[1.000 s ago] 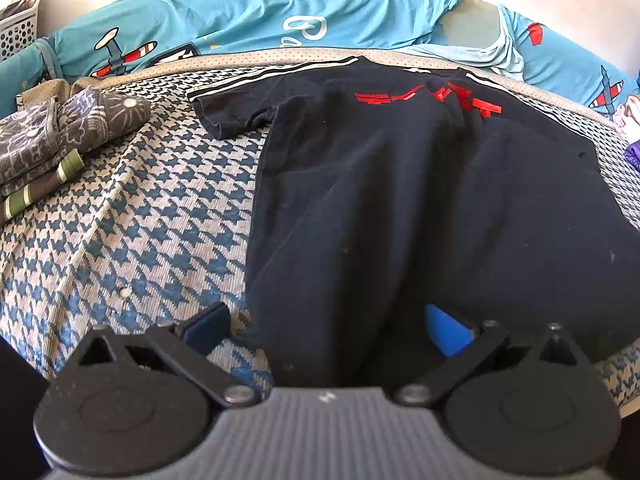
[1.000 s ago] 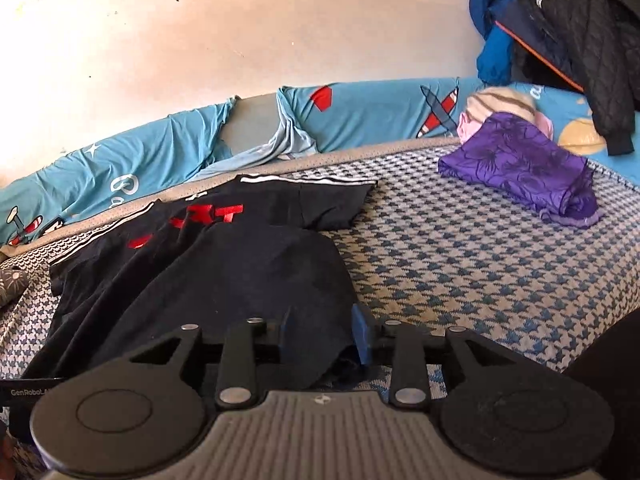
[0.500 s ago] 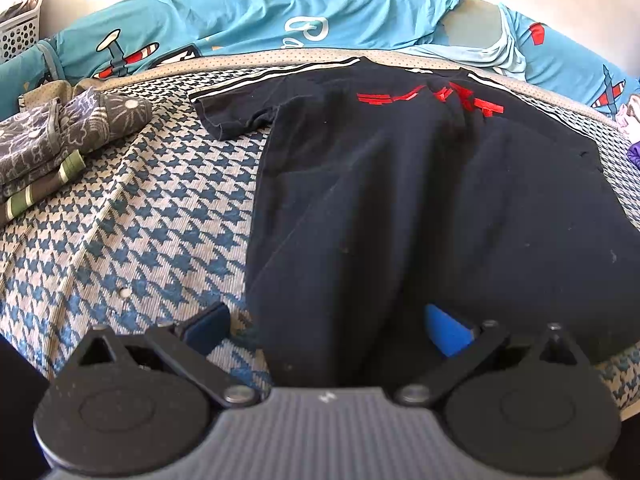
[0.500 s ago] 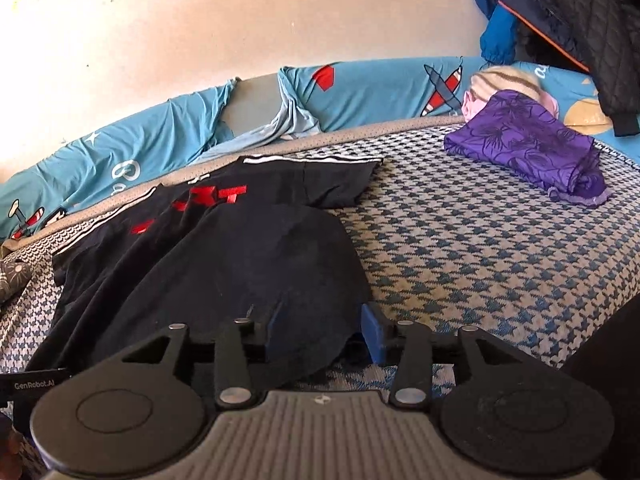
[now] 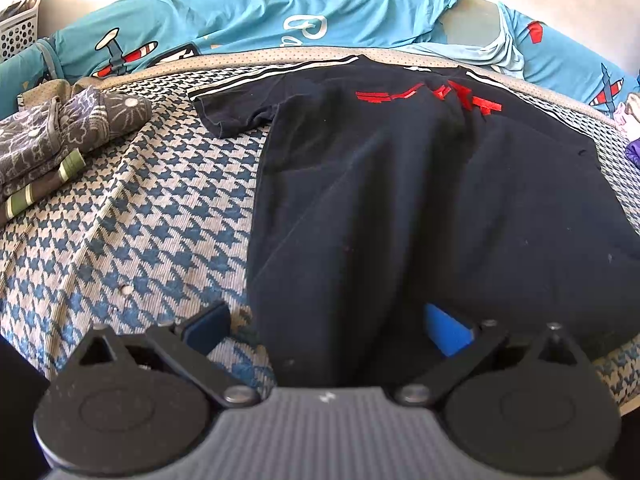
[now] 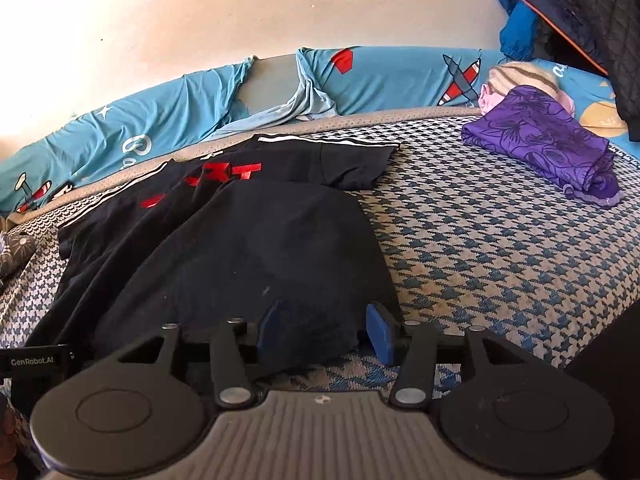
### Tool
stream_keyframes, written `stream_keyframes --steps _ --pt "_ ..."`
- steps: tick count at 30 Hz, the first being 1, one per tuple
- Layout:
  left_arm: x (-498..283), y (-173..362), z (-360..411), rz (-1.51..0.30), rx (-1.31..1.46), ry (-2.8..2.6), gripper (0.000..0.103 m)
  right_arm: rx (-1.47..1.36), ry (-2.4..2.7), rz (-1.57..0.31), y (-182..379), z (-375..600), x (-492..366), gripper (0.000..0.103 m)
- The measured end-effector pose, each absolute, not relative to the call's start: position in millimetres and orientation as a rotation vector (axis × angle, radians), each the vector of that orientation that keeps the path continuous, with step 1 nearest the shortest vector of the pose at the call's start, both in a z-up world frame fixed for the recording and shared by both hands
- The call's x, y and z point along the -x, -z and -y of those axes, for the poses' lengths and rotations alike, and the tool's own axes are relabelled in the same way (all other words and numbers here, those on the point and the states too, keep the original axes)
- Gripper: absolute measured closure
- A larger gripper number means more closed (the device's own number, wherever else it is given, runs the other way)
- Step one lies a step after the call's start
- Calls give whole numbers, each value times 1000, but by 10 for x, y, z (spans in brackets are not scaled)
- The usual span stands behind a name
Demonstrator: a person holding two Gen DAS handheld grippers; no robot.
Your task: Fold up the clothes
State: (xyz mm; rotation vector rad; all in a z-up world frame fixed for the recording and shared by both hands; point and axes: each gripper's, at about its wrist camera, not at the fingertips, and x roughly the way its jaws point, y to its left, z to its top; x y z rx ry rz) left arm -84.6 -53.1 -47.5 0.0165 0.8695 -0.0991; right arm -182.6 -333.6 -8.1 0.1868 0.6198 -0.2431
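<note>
Black fabric fills the left wrist view: a T-shirt with red chest lettering, too creased to read, lies on the houndstooth bed cover. The left gripper stands wide open astride the near hem, pads clear. From the right wrist view, the right gripper is opening, the shirt's near right corner between its blue pads. A tag reads "GenRobot.AI".

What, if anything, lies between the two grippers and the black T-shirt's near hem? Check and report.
Nothing visible does. The black T-shirt hem already lies between the open fingers of the left gripper. The right gripper is opening, with the hem between its fingers. Only checked bedcover surrounds them.
</note>
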Motion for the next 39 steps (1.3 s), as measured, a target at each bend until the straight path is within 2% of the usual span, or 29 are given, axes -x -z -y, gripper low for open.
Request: stream_keyframes --steps 15,26,39 --pt "856 495 568 -861 -30 86 0 -200 242 -636 73 3357 1798 51" --pt "860 462 532 -867 -15 92 0 -204 257 -575 20 3413 1883 51" --pt "760 365 181 -865 159 4 0 -185 28 -567 68 3179 1873 51"
